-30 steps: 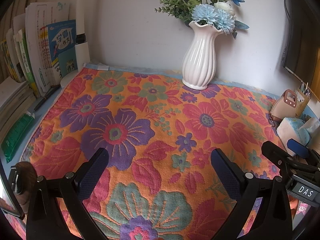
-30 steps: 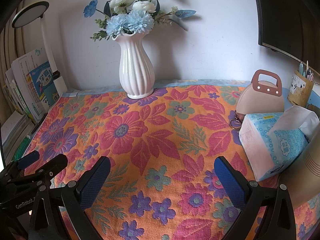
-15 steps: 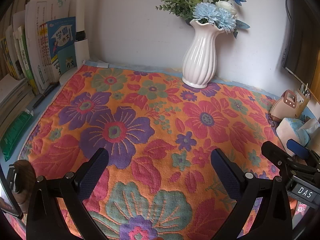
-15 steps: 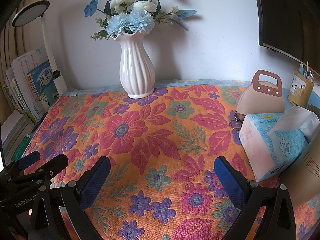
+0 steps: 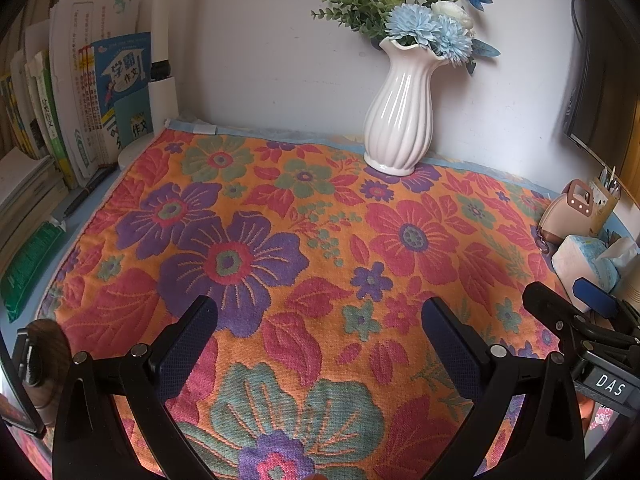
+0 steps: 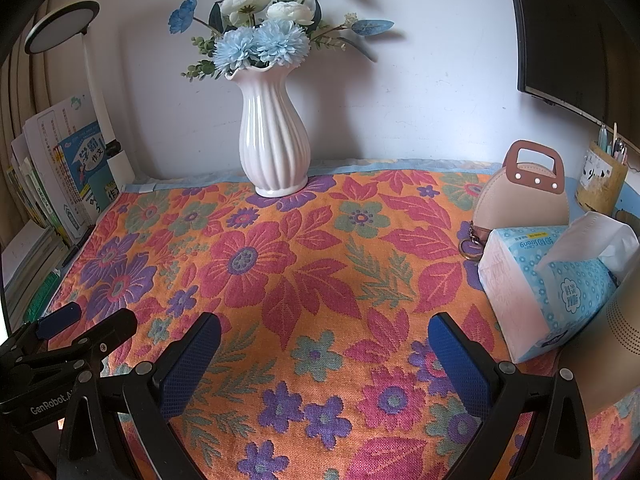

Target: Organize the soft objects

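A large flowered cloth (image 5: 320, 240) in orange, red and purple lies spread flat over the desk; it also fills the right wrist view (image 6: 320, 272). My left gripper (image 5: 319, 316) is open and empty, held just above the cloth's near part. My right gripper (image 6: 324, 334) is open and empty too, above the near part of the cloth further right. Each gripper shows at the edge of the other's view: the right one (image 5: 568, 308) and the left one (image 6: 92, 324). A soft pack of tissues (image 6: 548, 280) sits on the cloth's right edge.
A white vase (image 6: 274, 140) with blue flowers stands on the cloth's far edge by the wall. Books (image 5: 80, 112) and a lamp base line the left side. A pink pouch (image 6: 524, 196), a pen holder (image 6: 602, 180) and a monitor (image 6: 568, 32) are at the right.
The left gripper has tilted or drifted slightly, so the vase and books sit a little higher and to the right in its view. The right gripper has barely moved. Both stay open.
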`<move>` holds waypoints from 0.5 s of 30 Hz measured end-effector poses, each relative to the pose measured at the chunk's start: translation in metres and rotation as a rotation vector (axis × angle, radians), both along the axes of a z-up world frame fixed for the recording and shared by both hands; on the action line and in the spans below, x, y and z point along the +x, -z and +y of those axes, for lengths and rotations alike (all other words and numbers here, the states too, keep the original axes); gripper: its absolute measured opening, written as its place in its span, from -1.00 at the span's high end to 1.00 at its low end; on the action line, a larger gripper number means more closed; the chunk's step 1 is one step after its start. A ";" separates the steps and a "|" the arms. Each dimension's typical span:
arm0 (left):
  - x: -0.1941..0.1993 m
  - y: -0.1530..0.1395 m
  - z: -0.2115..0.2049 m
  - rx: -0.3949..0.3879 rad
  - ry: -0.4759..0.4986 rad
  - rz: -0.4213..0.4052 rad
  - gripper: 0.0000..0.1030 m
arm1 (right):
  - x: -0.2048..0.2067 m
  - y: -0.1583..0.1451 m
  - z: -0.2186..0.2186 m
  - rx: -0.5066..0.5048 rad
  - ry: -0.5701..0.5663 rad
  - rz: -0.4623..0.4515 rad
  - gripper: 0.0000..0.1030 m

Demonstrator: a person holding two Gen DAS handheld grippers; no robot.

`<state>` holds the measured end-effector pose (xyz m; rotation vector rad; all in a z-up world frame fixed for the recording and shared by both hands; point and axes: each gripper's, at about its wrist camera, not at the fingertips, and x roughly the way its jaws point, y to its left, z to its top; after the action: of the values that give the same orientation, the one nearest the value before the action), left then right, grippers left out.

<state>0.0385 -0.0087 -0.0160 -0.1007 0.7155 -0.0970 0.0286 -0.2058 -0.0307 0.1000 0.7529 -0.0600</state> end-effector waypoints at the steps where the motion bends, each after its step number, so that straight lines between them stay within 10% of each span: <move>1: 0.000 0.000 0.000 0.000 0.000 0.000 -0.98 | 0.000 0.000 0.000 0.000 0.000 0.000 -1.00; 15: 0.000 0.001 0.000 -0.004 0.001 0.004 -0.98 | 0.001 0.000 0.001 -0.001 0.000 0.000 -1.00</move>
<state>0.0389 -0.0084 -0.0168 -0.1042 0.7195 -0.0993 0.0296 -0.2051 -0.0307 0.0990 0.7533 -0.0607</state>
